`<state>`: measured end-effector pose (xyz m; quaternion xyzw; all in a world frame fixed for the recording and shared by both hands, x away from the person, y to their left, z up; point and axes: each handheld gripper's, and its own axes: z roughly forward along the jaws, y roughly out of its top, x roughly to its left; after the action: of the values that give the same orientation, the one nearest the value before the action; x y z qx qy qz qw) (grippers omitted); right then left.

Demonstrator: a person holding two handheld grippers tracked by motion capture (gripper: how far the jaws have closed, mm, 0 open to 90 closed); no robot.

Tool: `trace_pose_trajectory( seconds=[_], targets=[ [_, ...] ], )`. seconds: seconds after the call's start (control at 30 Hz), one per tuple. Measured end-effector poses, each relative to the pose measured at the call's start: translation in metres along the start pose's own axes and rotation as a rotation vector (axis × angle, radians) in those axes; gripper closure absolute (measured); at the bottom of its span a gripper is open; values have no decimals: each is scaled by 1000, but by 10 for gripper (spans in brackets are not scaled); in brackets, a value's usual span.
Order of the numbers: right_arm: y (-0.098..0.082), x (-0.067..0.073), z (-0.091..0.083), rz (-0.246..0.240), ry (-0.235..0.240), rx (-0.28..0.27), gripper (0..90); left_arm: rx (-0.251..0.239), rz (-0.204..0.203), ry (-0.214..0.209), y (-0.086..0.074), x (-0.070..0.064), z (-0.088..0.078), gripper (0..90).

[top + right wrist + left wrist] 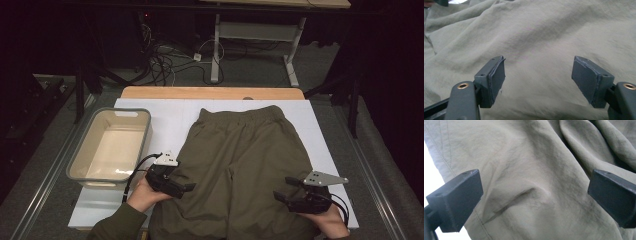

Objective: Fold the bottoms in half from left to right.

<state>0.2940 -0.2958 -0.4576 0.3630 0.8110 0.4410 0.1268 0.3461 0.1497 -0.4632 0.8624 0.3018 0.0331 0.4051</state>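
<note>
High view: olive-green trousers [240,165] lie flat on the white-covered bench [320,130], waistband toward the far edge, legs running off the near edge. Left hand-held gripper [186,188] sits over the left trouser leg, near the bench's near-left corner. Right hand-held gripper [286,189] sits at the outer edge of the right leg, near the near-right corner. Grey plastic tub [111,146] stands on the left side of the bench, just beside the trousers and apart from them.

Left gripper view: jaws of the left hand-held gripper [534,190] stand wide apart over creased fabric [529,170] with a stitched seam; nothing is pinched between them. White bench surface [430,170] shows past the trouser edge.

Right gripper view: right hand-held gripper [539,77] is spread wide, pads clear of the cloth [544,32], gripping nothing.

Beyond the far edge, tangled cables [170,62] lie on the floor beside a desk frame [250,35]; no thing lies between either gripper and the trousers.
</note>
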Motion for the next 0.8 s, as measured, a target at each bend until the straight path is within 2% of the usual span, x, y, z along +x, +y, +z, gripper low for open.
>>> trace_pose_trajectory(
  seconds=[0.13,0.5,0.8],
  targets=[
    [1,2,2,-3,8,0,274,-3,-16,7,0,0,-1,21],
    [1,1,8,-17,18,11,270,-9,-25,12,4,3,1,149],
    [1,2,10,-22,17,18,269,-10,-23,4,24,7,10,196]
  ],
)
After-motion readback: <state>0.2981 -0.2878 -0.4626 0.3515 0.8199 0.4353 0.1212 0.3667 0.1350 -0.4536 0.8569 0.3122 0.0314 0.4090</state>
